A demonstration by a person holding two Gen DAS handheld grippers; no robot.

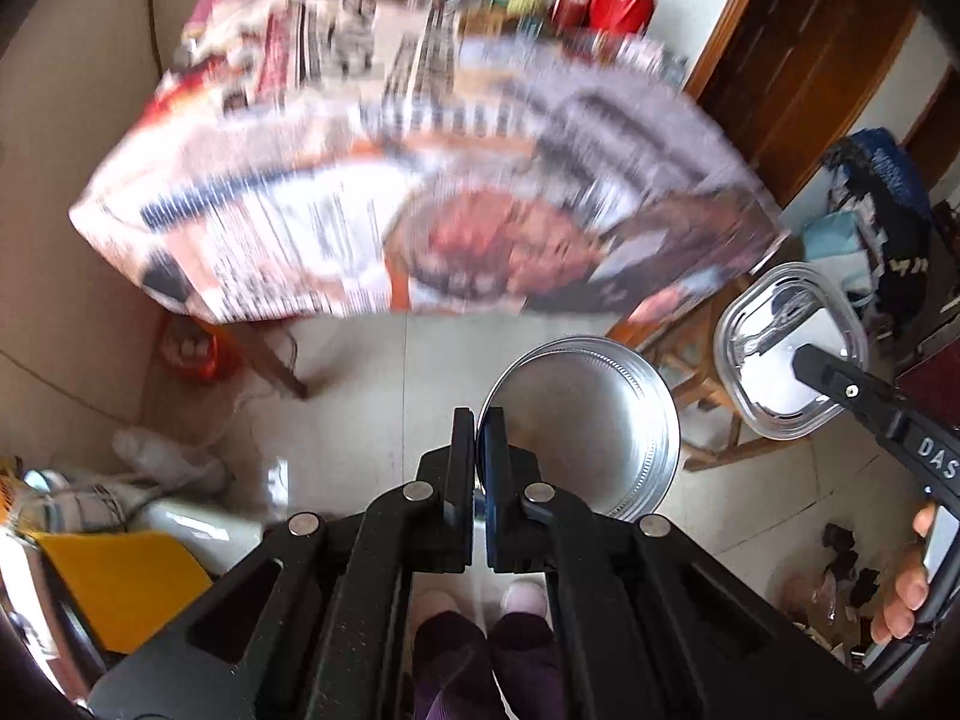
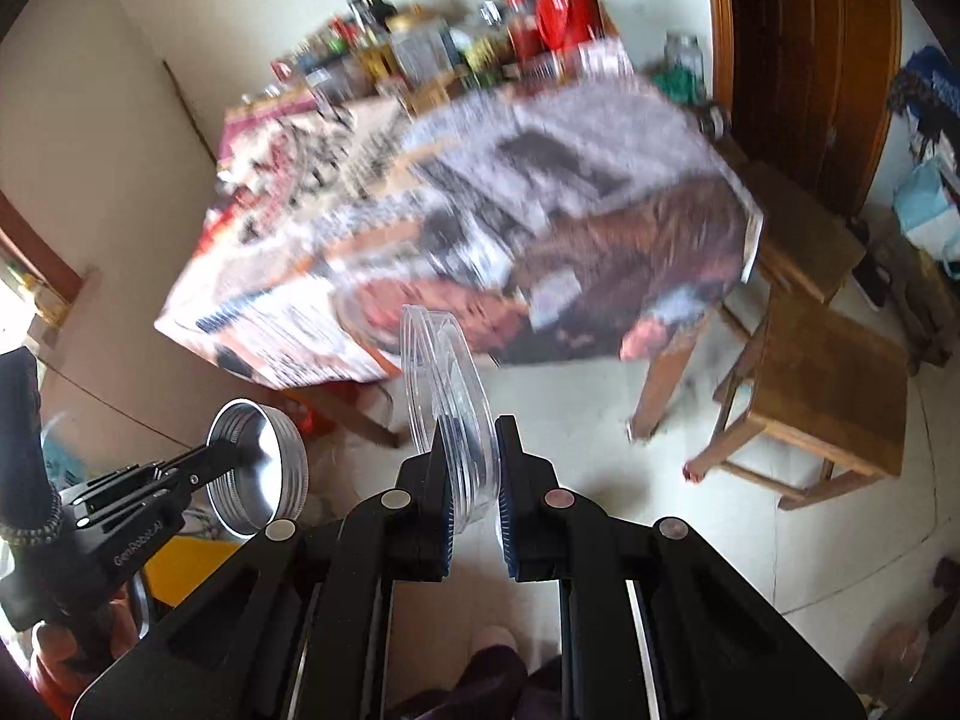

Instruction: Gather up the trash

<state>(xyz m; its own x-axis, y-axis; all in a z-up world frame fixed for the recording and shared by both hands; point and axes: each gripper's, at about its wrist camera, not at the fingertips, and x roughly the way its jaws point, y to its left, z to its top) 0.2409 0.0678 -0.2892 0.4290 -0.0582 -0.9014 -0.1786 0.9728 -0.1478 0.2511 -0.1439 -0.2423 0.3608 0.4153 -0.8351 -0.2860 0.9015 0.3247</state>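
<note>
the left tongs [image 1: 478, 438] are pressed together on the rim of a shallow metal lid [image 1: 591, 426], and the right tongs [image 2: 469, 468] pinch a clear plastic lid [image 2: 447, 396] edge-on between their pads. both pieces are held in the air, off the desk [image 1: 372, 192] and on its near side, above the pale tiled floor [image 1: 372, 372]. the step looks like carrying them to a bin, which i cannot pick out here. to do it well, keep both grips firm: the thin rims look likely to slip or swing. keep the two lids apart so they don't knock. the desk is covered with printed paper, and bottles and jars [image 2: 420, 42] crowd its far side. a wooden stool [image 2: 822, 390] stands to the right of the desk, and a dark wooden door [image 2: 804, 60] is beyond it.
</note>
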